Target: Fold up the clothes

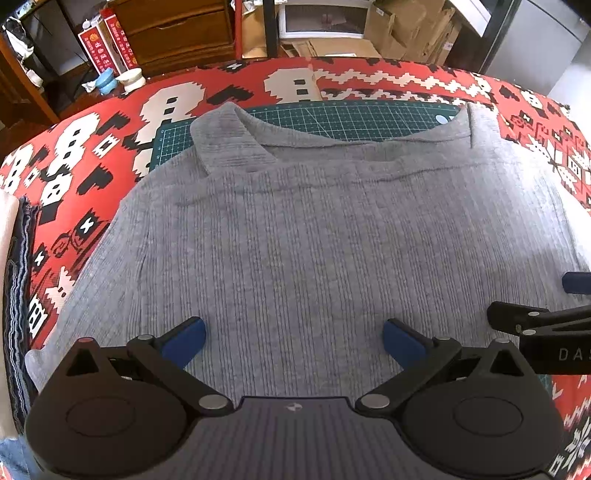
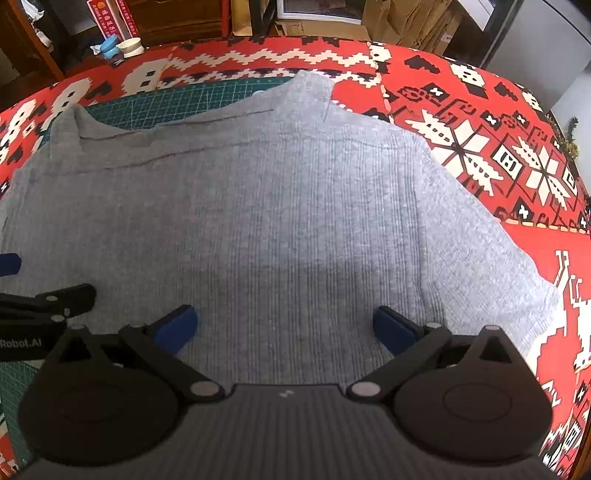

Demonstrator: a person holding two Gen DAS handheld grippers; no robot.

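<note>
Two grippers hang side by side over the near part of a grey ribbed sweater (image 1: pixel 295 229). The left gripper (image 1: pixel 294 341) has its blue-padded fingers spread wide, nothing between them; the right gripper (image 2: pixel 285 326) is spread just as wide and empty. The sweater lies flat on a red patterned cloth (image 2: pixel 480 122), its far edge resting on a green cutting mat (image 1: pixel 351 118). Beyond stand cardboard boxes (image 1: pixel 413 33) and a wooden dresser (image 1: pixel 173 29).

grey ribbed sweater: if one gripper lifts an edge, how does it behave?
The grey ribbed sweater lies limp with soft creases near the collar, so it will probably drape and sag rather than hold shape. The ribbed knit looks stretchy and grippy, unlikely to slip. The patterned cloth beneath may drag with it.
</note>
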